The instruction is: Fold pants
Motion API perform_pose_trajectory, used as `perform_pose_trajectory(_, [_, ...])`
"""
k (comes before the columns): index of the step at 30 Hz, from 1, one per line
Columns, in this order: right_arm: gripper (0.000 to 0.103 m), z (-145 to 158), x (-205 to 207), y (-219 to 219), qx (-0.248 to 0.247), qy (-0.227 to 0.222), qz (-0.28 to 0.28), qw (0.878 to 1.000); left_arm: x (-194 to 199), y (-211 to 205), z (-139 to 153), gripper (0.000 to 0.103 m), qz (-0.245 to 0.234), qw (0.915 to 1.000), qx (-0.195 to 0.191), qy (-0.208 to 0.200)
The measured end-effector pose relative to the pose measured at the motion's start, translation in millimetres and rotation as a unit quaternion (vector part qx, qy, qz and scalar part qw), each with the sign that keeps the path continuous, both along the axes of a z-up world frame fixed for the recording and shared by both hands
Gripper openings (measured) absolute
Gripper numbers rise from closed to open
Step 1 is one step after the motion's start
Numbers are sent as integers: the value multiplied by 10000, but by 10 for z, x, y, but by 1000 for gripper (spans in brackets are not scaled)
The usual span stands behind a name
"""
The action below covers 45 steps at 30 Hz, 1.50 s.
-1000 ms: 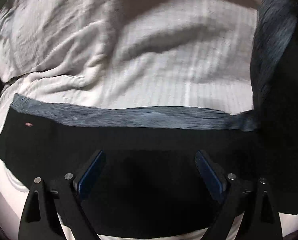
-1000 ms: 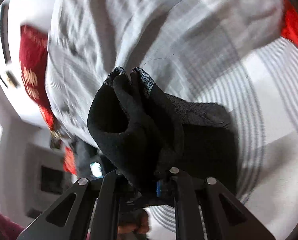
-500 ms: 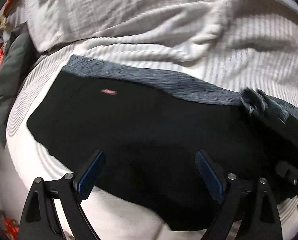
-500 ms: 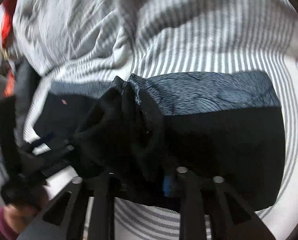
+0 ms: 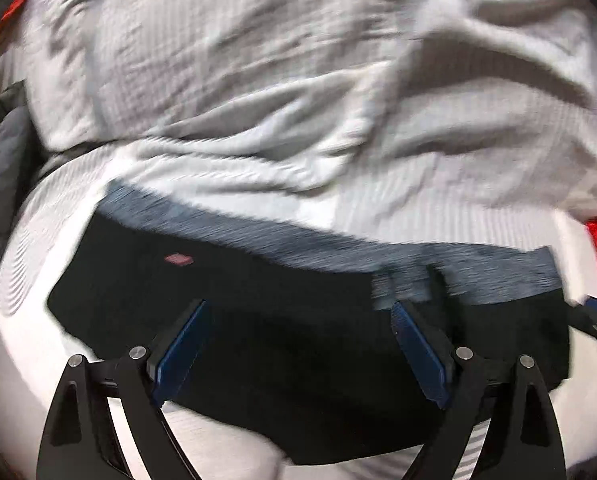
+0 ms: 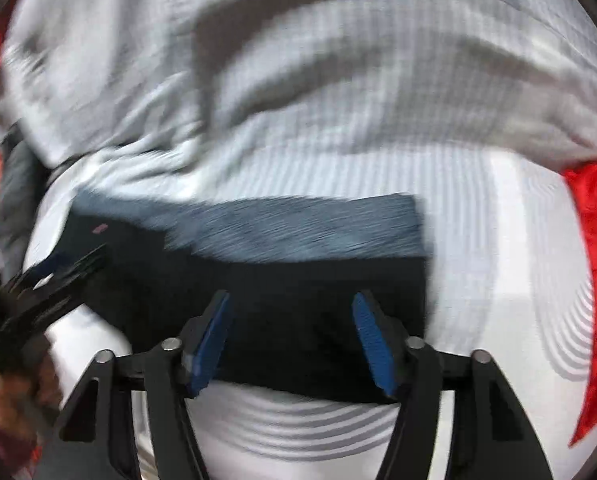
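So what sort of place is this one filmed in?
Most likely a bedroom, with the work done on a bed. The dark pants lie on a striped sheet, a rumpled grey-white blanket is bunched behind them, and something red, perhaps a pillow, sits at the right edge.
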State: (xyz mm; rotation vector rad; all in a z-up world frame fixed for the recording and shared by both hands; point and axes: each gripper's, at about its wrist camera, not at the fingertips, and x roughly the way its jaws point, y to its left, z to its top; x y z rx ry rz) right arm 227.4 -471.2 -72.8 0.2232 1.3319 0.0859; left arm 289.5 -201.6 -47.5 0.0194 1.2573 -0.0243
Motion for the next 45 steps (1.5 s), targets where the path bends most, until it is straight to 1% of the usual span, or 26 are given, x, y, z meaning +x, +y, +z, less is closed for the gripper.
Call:
perform_pose_trajectory(2, [43,-89,88,-90,-68,79,-85,9999,18,-211,-19,92,-204,9997,-144,16])
perform_pose_trajectory(3, [36,-133,117,-110,-118,117,-47,9999,7,-322,-37,92,-317,9993,-197,42])
perform_pose_trajectory(4, [34,-164,98,-148,-132,172,14,9998,-11,-442,-75,92,-452,9986,-245,86])
perform_pose_trajectory(6, [34,-301,58,-108,-124,352,157,9992,-77,-648,-209,92,-695,9969,-255,248])
perform_pose_trajectory(9, [33,-577,-45,-40,-151,741,418,9963,-211,-784,-493,92,-906,9941,-175,564])
perform_pose_trajectory(10, [33,-599,-96,-26,-186,696,484,9962,-283,-813,-606,92,-953,9928,-131,713])
perform_pose_trajectory(12, [34,-548,-113,-31,-40,639,552,9964,-394,-795,-682,92,-895,9932,-194,718])
perform_pose_trajectory(14, [34,-465,-61,-62,338,703,554,9954,-452,-774,-654,92,-814,9943,-264,630])
perform_pose_trajectory(16, [34,-337,61,51,421,582,789,9943,-464,-772,-638,92,-765,9949,-255,612])
perform_pose_trajectory(17, [35,-286,123,106,465,517,969,9929,-464,-775,-629,92,-749,9951,-251,599])
perform_pose_trajectory(18, [42,-226,209,203,521,478,1185,9904,-465,-782,-619,92,-743,9952,-240,582])
perform_pose_trajectory(19, [52,-182,297,313,548,445,1382,9879,-457,-780,-611,92,-744,9954,-227,552])
perform_pose_trajectory(21, [57,-115,464,562,588,363,1837,9806,-472,-778,-594,92,-704,9960,-255,479])
perform_pose_trajectory(23, [56,-110,642,842,386,369,2315,9714,-466,-700,-606,92,-463,9966,-434,517])
perform_pose_trajectory(25, [56,-183,792,1068,538,508,2708,9598,-476,-665,-616,92,-403,9968,-456,514])
perform_pose_trajectory(28, [56,-281,910,1332,491,697,3134,9458,-525,-640,-581,92,-360,9973,-503,390])
perform_pose_trajectory(31, [56,-419,988,1588,509,964,3560,9281,-558,-638,-548,77,-342,9975,-548,301])
perform_pose_trajectory(32, [55,-465,980,1661,493,1042,3697,9220,-562,-639,-548,76,-303,9973,-592,300])
perform_pose_trajectory(33, [54,-504,982,1732,452,1123,3858,9146,-566,-640,-548,76,-265,9974,-602,281])
perform_pose_trajectory(35, [47,-663,959,1879,299,1382,4178,8975,-564,-637,-558,67,-223,9972,-665,268])
perform_pose_trajectory(37, [24,-853,916,1962,-77,1660,4388,8831,-548,-646,-587,63,-157,9964,-772,305])
perform_pose_trajectory(38, [21,-890,902,1966,-98,1708,4417,8807,-541,-650,-597,58,-126,9963,-792,310])
perform_pose_trajectory(40, [9,-871,909,1962,-110,1635,4365,8846,-524,-664,-609,53,-120,9960,-831,306])
perform_pose_trajectory(41, [4,-837,928,1950,-144,1537,4312,8889,-514,-659,-601,45,-118,9959,-847,285])
perform_pose_trajectory(43, [2,-739,1032,1891,-124,1384,4043,9040,-475,-627,-563,42,-109,9955,-906,260])
perform_pose_trajectory(45, [0,-644,1155,1842,-25,1305,3825,9147,-419,-558,-521,38,-33,9942,-1034,284])
